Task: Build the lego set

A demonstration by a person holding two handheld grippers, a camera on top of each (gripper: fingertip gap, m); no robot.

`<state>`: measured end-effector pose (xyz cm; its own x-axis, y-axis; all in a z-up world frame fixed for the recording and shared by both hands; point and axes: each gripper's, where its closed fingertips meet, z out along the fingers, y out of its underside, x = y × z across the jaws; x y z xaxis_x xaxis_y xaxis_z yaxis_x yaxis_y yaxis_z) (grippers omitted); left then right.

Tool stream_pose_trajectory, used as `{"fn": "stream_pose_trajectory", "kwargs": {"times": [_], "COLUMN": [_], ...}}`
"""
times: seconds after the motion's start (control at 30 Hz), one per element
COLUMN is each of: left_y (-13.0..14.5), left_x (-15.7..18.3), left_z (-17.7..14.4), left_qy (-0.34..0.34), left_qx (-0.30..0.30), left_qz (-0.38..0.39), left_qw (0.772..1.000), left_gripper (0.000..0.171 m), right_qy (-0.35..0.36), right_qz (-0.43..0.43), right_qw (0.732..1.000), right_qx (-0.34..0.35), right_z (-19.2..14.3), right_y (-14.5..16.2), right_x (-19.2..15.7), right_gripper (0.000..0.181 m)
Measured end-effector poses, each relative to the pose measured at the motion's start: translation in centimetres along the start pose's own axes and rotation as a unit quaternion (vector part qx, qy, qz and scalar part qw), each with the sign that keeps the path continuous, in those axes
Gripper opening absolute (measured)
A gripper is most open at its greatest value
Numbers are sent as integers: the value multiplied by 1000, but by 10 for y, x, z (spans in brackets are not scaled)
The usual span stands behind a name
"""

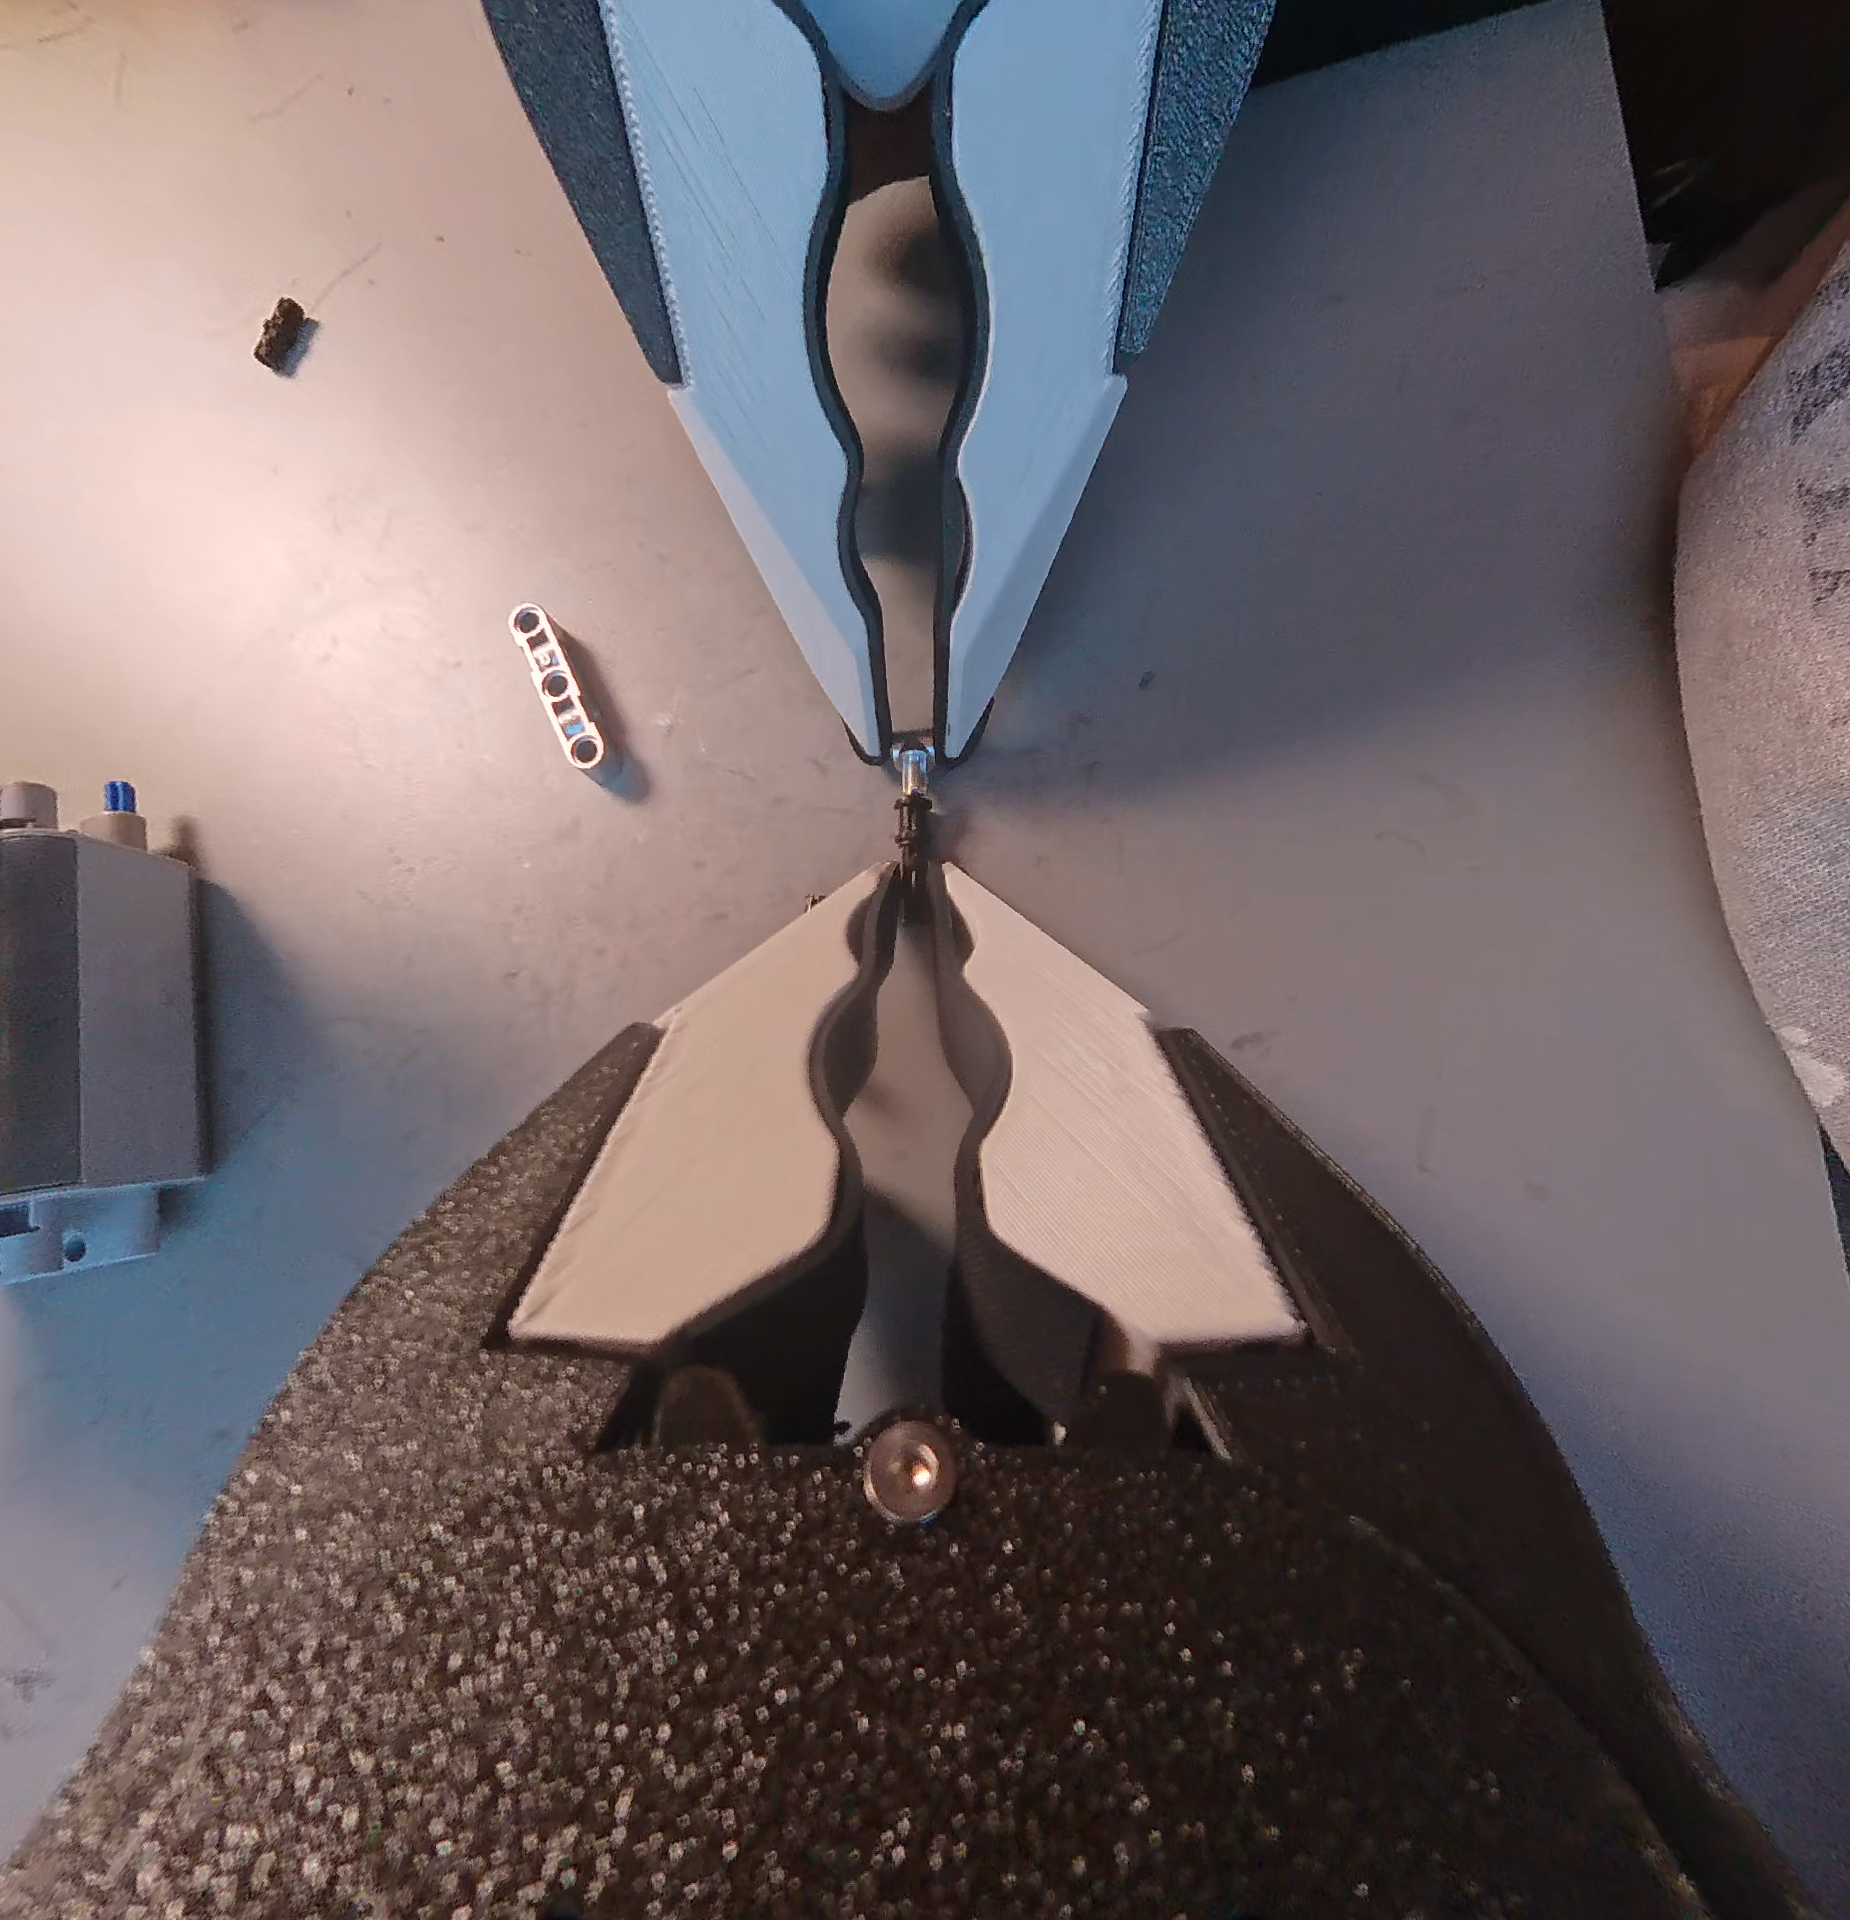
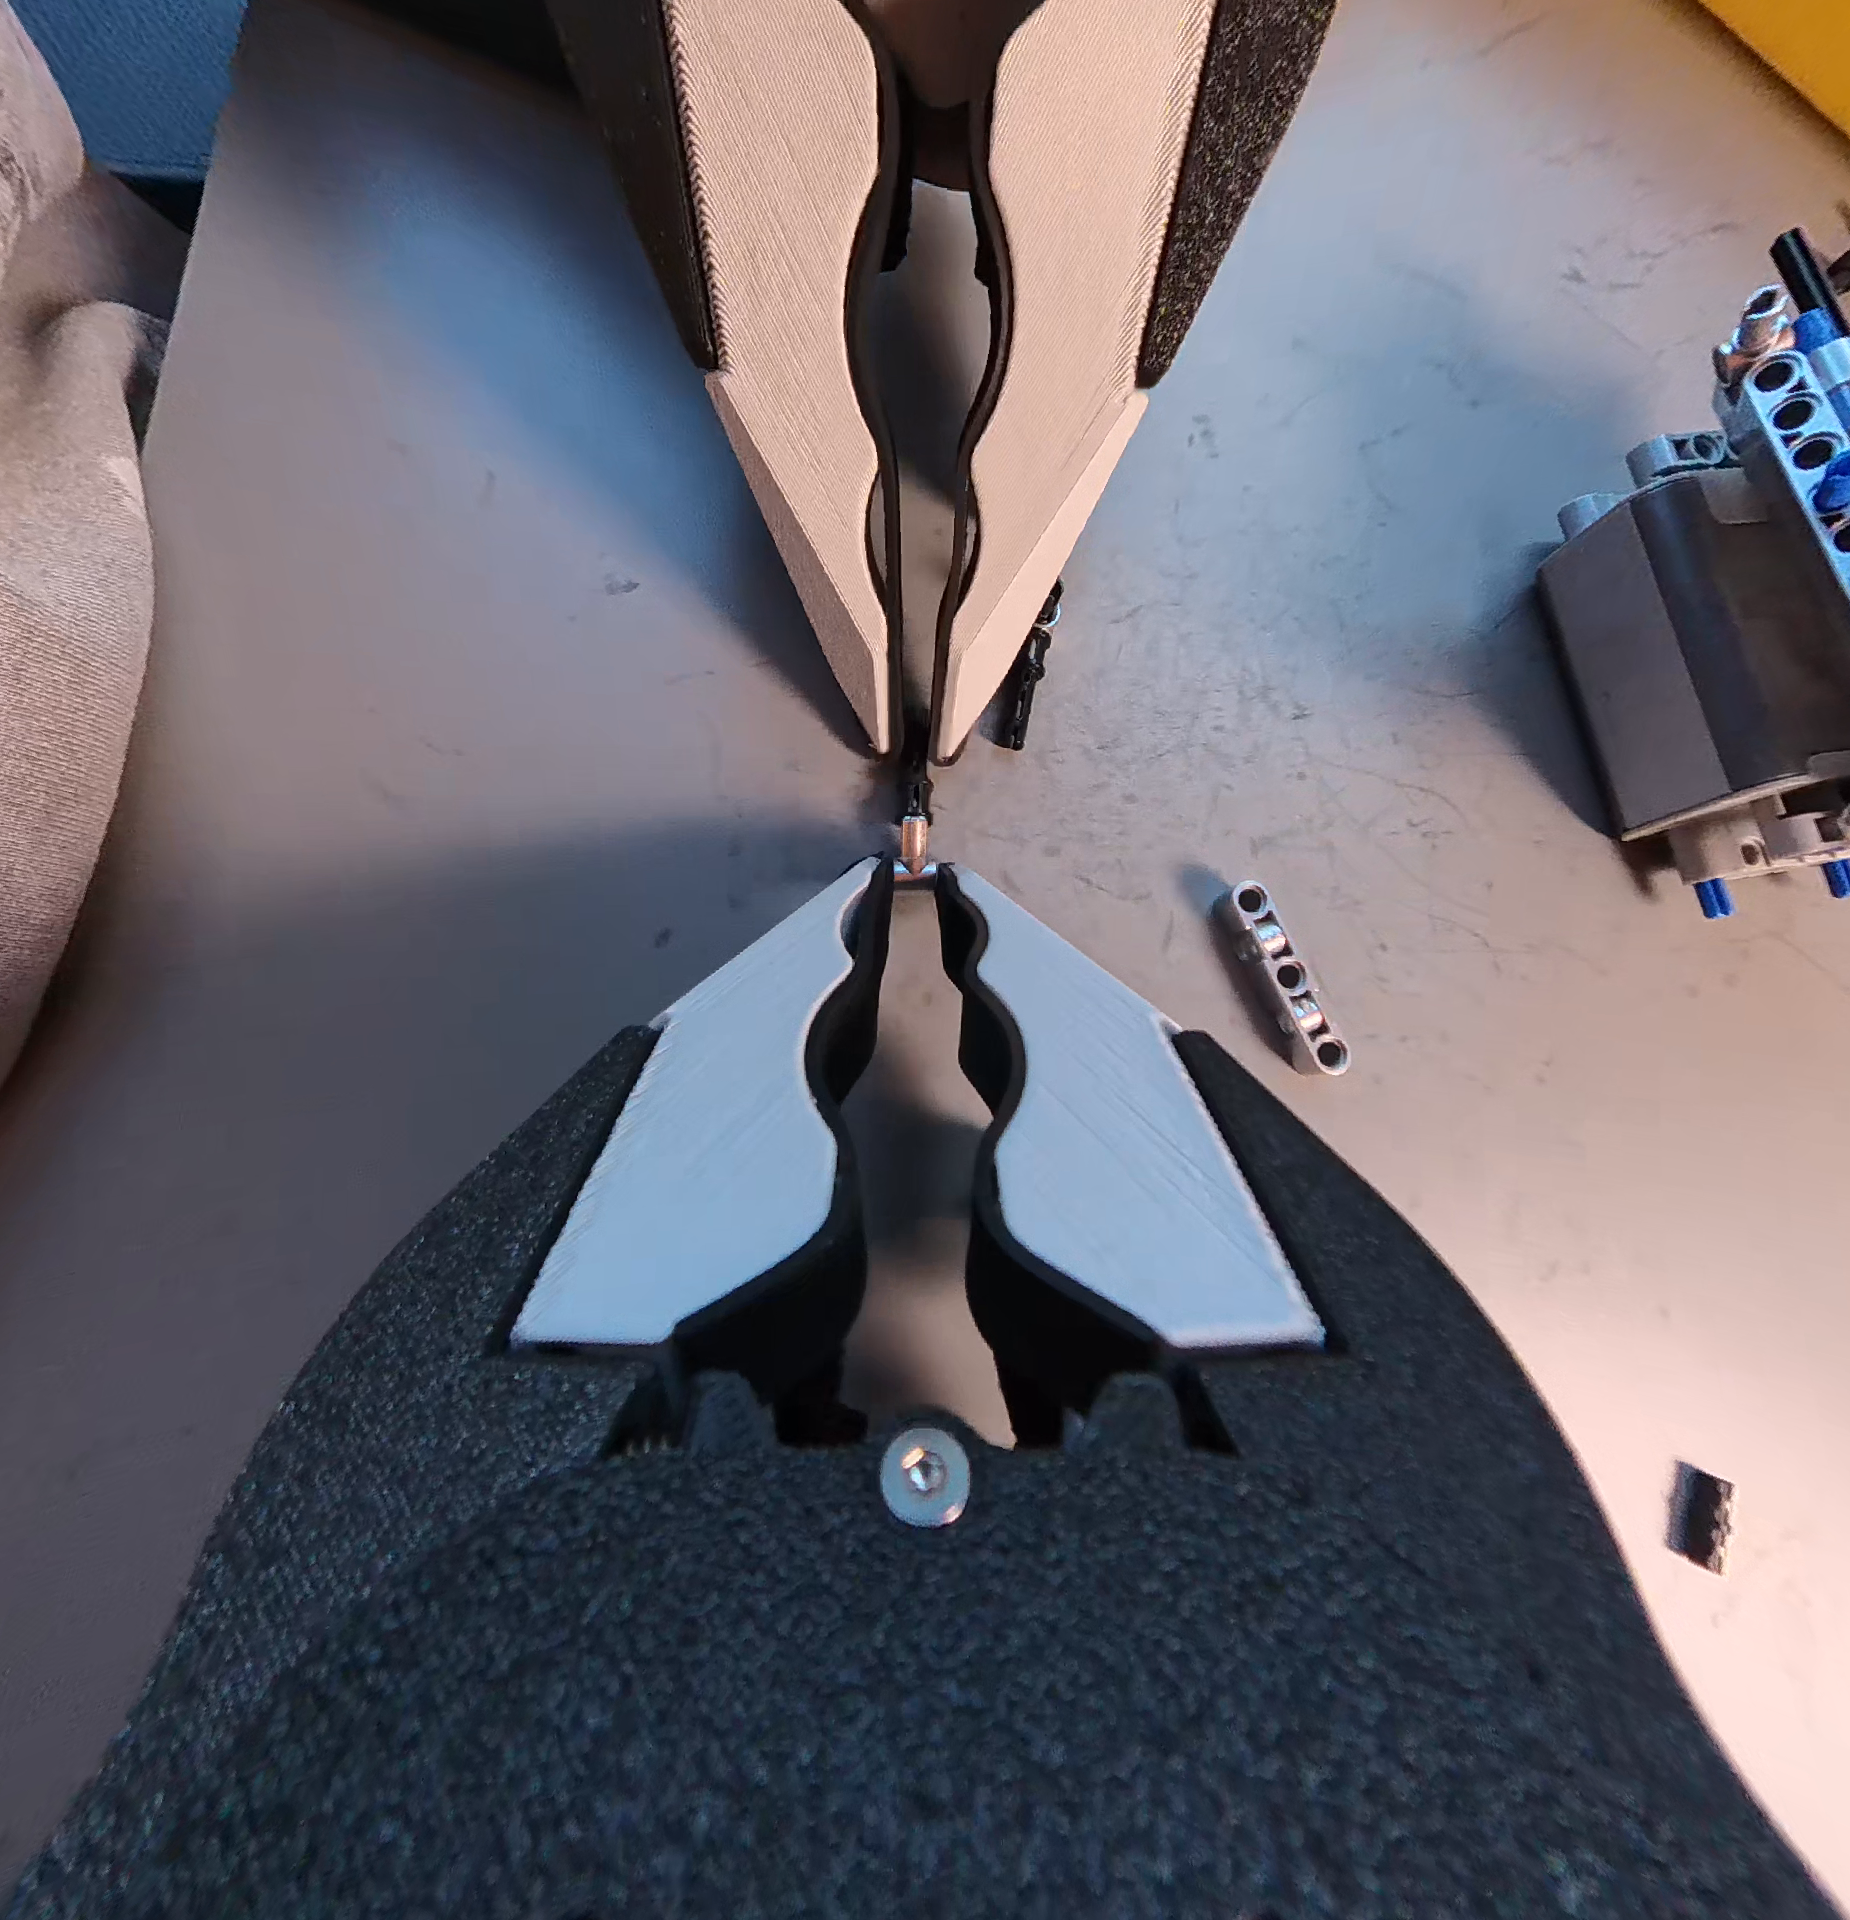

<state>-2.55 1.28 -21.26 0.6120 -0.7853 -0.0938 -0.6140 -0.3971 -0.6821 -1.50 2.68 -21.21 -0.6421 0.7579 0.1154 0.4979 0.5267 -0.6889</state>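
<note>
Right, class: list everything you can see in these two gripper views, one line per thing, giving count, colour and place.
Black pin: one, black, held between both gripper tips.
Small sleeve: one, pale grey, on the pin's end at the right gripper.
Holed beam: one, light grey, flat on the table.
Motor block assembly: one, grey with blue pins, near the table edge.
Small ridged piece: one, black, lying apart.
Black axle piece: one, beside the left gripper's tip.
Table: one, grey, scuffed.
Left hand-held gripper: shut on the pin.
Right hand-held gripper: shut on the sleeve.
</note>
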Motion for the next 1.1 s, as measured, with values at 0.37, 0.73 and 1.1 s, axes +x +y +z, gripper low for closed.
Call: {"fn": "stream_pose_trajectory", "kwargs": {"times": [0.37, 0.73, 1.1], "left_y": [-5, -9, 1], "left_x": [3, 5, 9], "left_z": [1, -2, -1], "left_qy": [29, 28, 18], "left_qx": [19, 24, -16], "left_qz": [-35, -32, -18], "left_qw": [999, 999, 1000], "left_gripper": [2, 0, 6], "right_qy": [2, -3, -8], "right_qz": [-12, -4, -2], "right_qw": [999, 998, 997], "right_qx": [-49, -65, -72], "right_z": [-2, 0, 0], "right_y": [2, 0, 0], "right_x": [-2, -5, -6], "right_gripper": [7, 7, 7]}}
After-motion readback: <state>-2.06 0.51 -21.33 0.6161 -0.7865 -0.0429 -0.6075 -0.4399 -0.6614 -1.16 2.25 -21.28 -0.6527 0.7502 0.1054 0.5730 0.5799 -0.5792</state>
